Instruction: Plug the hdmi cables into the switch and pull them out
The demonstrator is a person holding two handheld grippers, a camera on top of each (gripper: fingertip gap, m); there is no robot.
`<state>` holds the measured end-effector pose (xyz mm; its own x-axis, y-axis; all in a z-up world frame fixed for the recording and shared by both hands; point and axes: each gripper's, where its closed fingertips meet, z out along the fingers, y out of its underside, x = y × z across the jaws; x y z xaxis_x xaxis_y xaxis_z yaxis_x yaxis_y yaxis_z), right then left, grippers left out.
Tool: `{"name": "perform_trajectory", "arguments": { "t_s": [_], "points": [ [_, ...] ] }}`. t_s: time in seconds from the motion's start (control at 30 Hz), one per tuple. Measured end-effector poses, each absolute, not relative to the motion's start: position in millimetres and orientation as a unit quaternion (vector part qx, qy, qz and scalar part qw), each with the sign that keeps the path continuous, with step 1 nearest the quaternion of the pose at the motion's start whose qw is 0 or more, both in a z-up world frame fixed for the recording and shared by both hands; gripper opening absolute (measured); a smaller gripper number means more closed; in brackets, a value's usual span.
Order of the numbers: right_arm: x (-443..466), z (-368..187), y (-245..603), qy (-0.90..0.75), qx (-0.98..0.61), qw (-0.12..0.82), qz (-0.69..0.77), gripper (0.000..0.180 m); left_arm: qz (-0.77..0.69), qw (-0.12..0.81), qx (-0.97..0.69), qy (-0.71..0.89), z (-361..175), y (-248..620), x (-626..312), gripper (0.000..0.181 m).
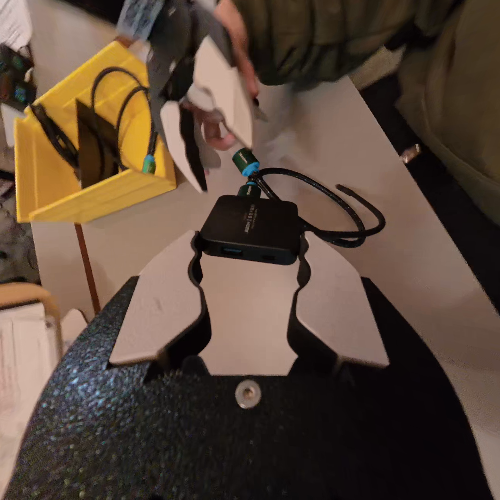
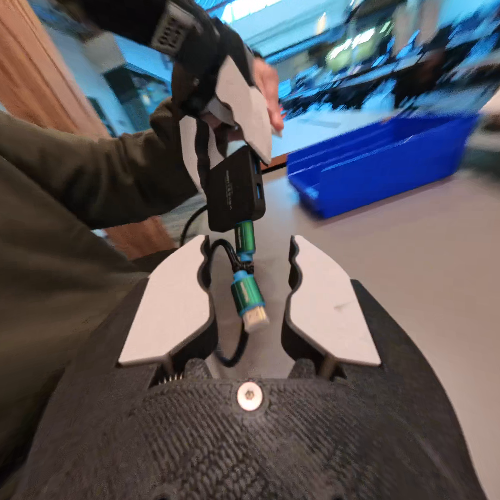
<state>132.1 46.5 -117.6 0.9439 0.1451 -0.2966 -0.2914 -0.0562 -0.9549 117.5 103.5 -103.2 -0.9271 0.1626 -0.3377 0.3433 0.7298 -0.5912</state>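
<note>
Left tongs [image 1: 249, 243] clamp the switch [image 1: 250, 227] level; right tongs [image 2: 249, 240] gape above the loose plug [image 2: 250, 305]

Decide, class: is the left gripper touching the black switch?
Touching. The left wrist view shows the left gripper with both fingertips pressed against the sides of the black switch, no gap visible.

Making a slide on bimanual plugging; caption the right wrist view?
Open right gripper straddles a loose green HDMI plug while the left gripper holds the black switch.
</note>
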Motion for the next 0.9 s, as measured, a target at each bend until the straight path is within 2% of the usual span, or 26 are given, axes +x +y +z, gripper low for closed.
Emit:
{"name": "perform_trajectory", "arguments": {
  "t_s": [0.13, 0.17, 0.33, 0.47, 0.53, 0.7, 0.9],
  "points": [
    [155.5, -95.4, 26.8, 0.01, -0.699, 0.709, -0.091, 0.057, -0.46, 0.11, 0.002, 0.881, -94.5, 116.0, 128.6, 0.068],
    [153.7, -90.6, 27.3, 0.006, -0.697, 0.71, -0.1, 0.055, -0.488, 0.101, -0.031, 0.866, -94.5, 117.4, 130.5, 0.068],
    [155.7, -94.4, 41.4, 0.007, -0.705, 0.696, -0.135, 0.071, -0.598, 0.105, -0.13, 0.784, -95.0, 124.6, 137.8, 0.068],
    [161.3, -97.4, 40.5, 0.035, -0.684, 0.722, -0.098, 0.065, -0.651, 0.105, -0.142, 0.738, -99.4, 125.3, 129.8, 0.068],
    [165.8, -97.4, 34.7, 0.045, -0.679, 0.726, -0.094, 0.068, -0.668, 0.109, -0.148, 0.721, -101.8, 125.7, 126.7, 0.068],
    [159.1, -68.1, 23.7, 0.027, -0.679, 0.716, -0.159, 0.061, -0.669, 0.127, -0.158, 0.715, -119.3, 125.4, 124.0, 0.068],
    [136.2, -117.8, 59.1, -0.067, -0.761, 0.63, -0.137, 0.059, -0.663, 0.134, -0.114, 0.728, -129.5, 113.5, 108.1, 0.068]
  ]
}}
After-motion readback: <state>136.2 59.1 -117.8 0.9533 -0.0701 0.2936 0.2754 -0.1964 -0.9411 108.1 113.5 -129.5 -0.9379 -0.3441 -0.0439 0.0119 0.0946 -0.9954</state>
